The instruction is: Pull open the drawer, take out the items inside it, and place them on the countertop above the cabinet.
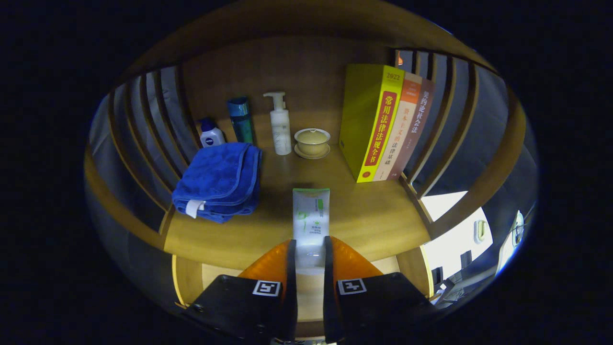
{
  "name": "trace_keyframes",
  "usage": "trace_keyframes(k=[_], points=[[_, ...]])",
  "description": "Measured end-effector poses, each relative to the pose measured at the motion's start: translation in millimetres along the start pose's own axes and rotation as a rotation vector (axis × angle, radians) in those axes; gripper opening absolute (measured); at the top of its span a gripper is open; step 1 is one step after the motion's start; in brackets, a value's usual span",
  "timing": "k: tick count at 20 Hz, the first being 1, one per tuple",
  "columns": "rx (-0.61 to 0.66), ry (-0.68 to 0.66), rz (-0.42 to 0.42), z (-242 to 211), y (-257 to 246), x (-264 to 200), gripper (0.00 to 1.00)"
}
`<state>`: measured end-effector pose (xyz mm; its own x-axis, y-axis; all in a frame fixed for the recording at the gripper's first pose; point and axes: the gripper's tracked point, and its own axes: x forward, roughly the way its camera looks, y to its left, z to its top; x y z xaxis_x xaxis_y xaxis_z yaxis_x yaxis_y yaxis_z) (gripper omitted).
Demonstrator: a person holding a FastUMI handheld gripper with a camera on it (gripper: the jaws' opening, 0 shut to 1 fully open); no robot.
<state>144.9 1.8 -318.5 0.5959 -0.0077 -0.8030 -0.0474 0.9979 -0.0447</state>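
1. The gripper (310, 249) has its jaws drawn narrow on the near end of a white tube (311, 218); both orange fingers (270, 263) press its sides.
2. The tube points straight ahead from the jaws, lying out over the front part of the wooden desk (373, 220). It is white with green print and a flat crimped far end.
3. Below the fingers, the open drawer (189, 282) shows its pale inside and a light front rim.
4. Left of the tube, near but apart, a folded blue towel (218, 182) lies on the desk, its white tag toward the front.
5. Behind the towel stand a small white bottle with a blue cap (211, 133) and a taller blue bottle (241, 120), side by side.
6. A white pump bottle (280, 125) stands upright beyond the tube, and just right of it a lidded cup (312, 142) sits on a saucer.
7. On the right, three books (383, 122) stand upright together, the yellow one nearest the cup.
8. Slatted wooden sides (153, 124) flank the desk, with a wooden back panel behind the bottles.
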Motion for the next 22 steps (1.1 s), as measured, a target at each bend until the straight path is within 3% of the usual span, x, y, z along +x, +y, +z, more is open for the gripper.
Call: trace_keyframes(k=[6,9,19,22], points=[[0.012,0.007,-0.024,-9,3,41,0.30],[0.006,0.022,-0.023,-18,3,51,0.35],[-0.042,-0.029,-0.044,-21,-1,41,0.49],[-0.037,-0.065,-0.045,-14,-2,25,0.78]])
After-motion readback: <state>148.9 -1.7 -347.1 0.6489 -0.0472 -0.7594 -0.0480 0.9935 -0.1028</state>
